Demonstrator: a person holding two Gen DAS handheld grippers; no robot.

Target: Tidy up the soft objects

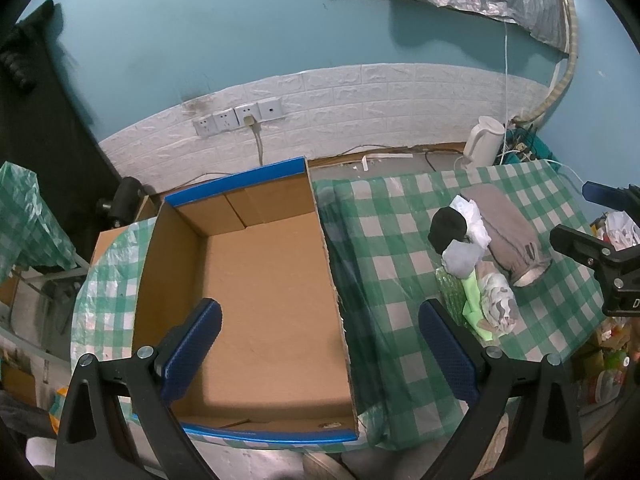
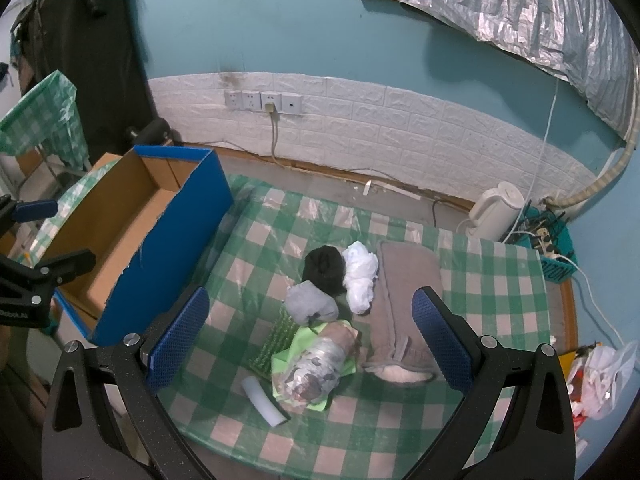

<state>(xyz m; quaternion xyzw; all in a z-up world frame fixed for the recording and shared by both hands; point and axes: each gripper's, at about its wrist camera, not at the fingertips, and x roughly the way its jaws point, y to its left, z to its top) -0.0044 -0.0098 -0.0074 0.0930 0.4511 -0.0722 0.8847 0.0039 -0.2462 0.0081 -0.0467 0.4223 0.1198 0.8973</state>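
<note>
Fingers of the right gripper (image 2: 310, 338) are spread wide and grasp nothing, and they hang over the near part of the green-and-white checked plastic tablecloth (image 2: 500, 292). Just under them, toward six o'clock, lies a roll of patterned grey-and-white cloth (image 2: 316, 370) on a lime green sheet (image 2: 286, 356), its long axis running from seven to one o'clock. At its seven o'clock side a small white foam tube (image 2: 264, 400) rests. Farther, at twelve o'clock, sit a light grey rolled sock (image 2: 310, 302), then a black balled sock (image 2: 324, 268) touching a white crumpled cloth bundle (image 2: 360, 276). At one o'clock a long folded taupe fleece garment (image 2: 404, 300) stretches away from the gripper.

The left gripper (image 1: 320, 342) is released too, hovering above the open brown cardboard box with blue edges (image 1: 316, 216), which is empty inside. The soft pile lies at its two o'clock, well apart.

I judge the right gripper is nearer; the patterned roll seems the first thing to pick.
</note>
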